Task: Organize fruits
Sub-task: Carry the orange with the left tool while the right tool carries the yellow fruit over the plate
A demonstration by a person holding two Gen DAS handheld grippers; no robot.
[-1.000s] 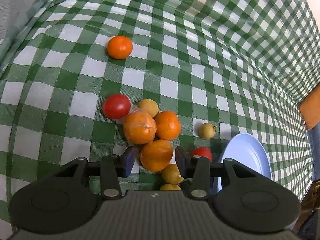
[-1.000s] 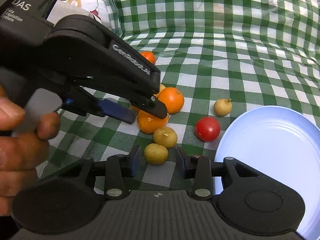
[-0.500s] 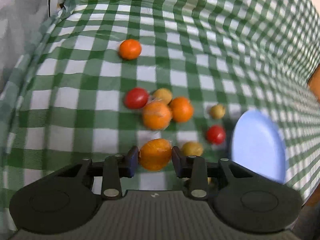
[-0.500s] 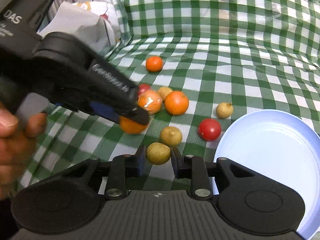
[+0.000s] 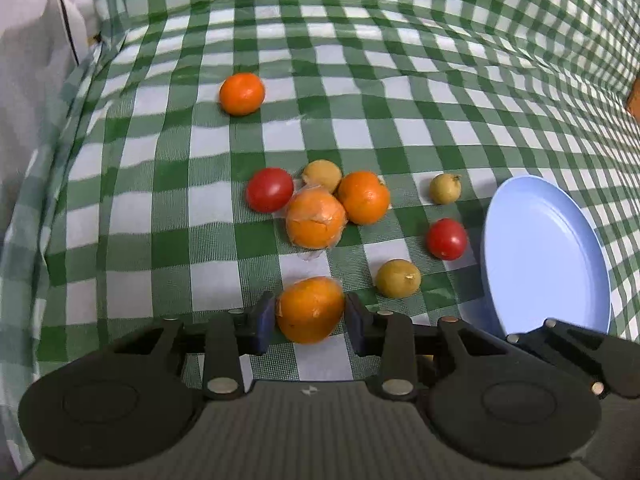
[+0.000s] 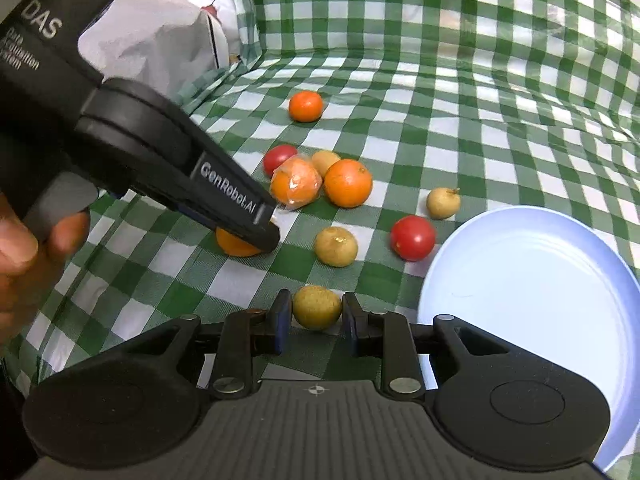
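Green-white checked cloth [image 5: 400,136]; crumpled white bag [image 6: 160,40] beyond its edge.

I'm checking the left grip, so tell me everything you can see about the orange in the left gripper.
The orange is round, bright, with a thin clear plastic wrap wrinkled over its top and left side and a small dark speck low on the skin. It sits between the left gripper's blue pads, which press on both sides. From the right wrist view only its lower part shows under the gripper's black finger. It is apart from the other fruit; whether it touches the checked cloth is unclear.
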